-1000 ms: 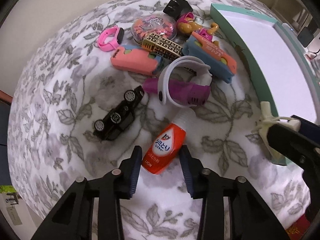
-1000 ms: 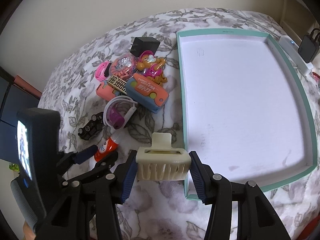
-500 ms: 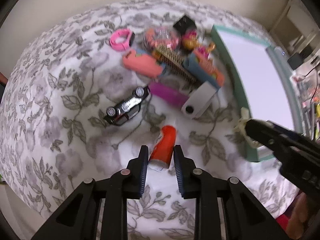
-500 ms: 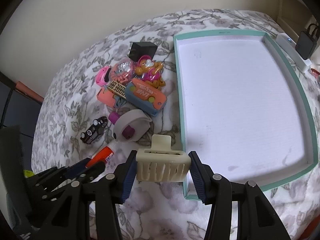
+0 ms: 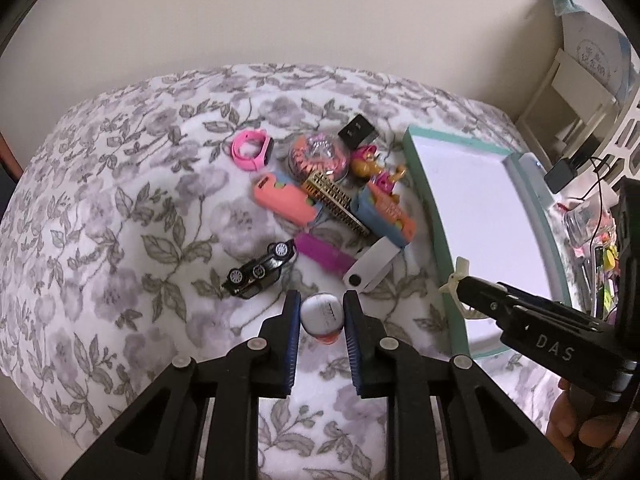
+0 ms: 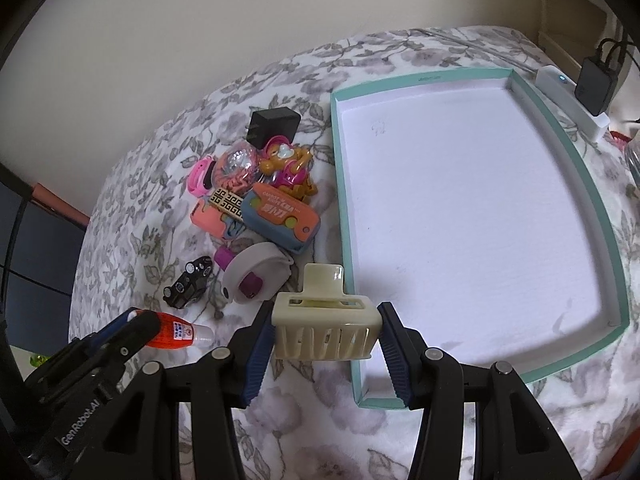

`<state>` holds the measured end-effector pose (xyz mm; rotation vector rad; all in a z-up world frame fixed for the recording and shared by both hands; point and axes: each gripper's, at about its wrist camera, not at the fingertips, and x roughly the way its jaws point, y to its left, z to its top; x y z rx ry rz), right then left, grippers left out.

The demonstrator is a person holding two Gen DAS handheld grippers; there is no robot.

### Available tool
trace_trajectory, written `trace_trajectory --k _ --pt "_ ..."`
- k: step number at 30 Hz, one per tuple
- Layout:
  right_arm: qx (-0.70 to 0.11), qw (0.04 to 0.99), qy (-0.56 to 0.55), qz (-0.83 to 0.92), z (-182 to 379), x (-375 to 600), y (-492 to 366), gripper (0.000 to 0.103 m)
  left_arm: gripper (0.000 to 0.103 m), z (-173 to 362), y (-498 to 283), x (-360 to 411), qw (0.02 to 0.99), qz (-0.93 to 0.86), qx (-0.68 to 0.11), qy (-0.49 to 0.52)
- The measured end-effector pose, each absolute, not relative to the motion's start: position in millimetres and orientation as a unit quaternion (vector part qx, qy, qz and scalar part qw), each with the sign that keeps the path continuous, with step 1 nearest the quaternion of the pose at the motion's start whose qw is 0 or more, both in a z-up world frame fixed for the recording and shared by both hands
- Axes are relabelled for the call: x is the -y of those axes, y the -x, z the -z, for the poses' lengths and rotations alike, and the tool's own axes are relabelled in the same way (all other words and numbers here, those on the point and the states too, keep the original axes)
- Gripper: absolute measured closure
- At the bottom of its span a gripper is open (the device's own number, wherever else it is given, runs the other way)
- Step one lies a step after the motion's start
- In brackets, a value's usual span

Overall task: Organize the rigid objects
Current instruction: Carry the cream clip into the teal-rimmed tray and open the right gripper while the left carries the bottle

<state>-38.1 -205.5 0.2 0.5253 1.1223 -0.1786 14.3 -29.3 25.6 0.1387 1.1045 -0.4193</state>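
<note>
Bottle, orange with a white cap, sits clamped between the two fingers of the left claw, raised above the flowered bed cover with its cap pointing away from the camera. Cream hair clip is gripped in the right claw, just beside the near left corner of the teal-rimmed tray. Beyond them, left of the tray, lie a black toy car, a pink watch, a black charger and other small toys in a loose heap.
</note>
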Motion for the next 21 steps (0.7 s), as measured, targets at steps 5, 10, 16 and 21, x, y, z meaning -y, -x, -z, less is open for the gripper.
trace_trajectory --k 5,10,16,21 --pt "-0.501 0.821 -0.252 0.109 -8.1 220.4 41.1 0.049 0.081 -38.9 -18.9 46.3 0.836 0.206 -0.504 -0.064" --pt "-0.476 0.826 -0.240 0.182 -8.5 249.5 50.3 0.049 0.081 -53.7 -18.8 94.1 0.836 0.236 -0.486 -0.094" --pt "-0.468 0.817 -0.232 0.246 0.9 283.4 57.8 0.049 0.081 -51.9 -27.2 153.7 0.832 0.254 -0.483 -0.101" --pt "-0.456 0.816 -0.225 0.275 5.0 301.7 63.0 0.049 0.081 -35.1 -38.5 188.6 0.826 0.252 -0.492 -0.106"
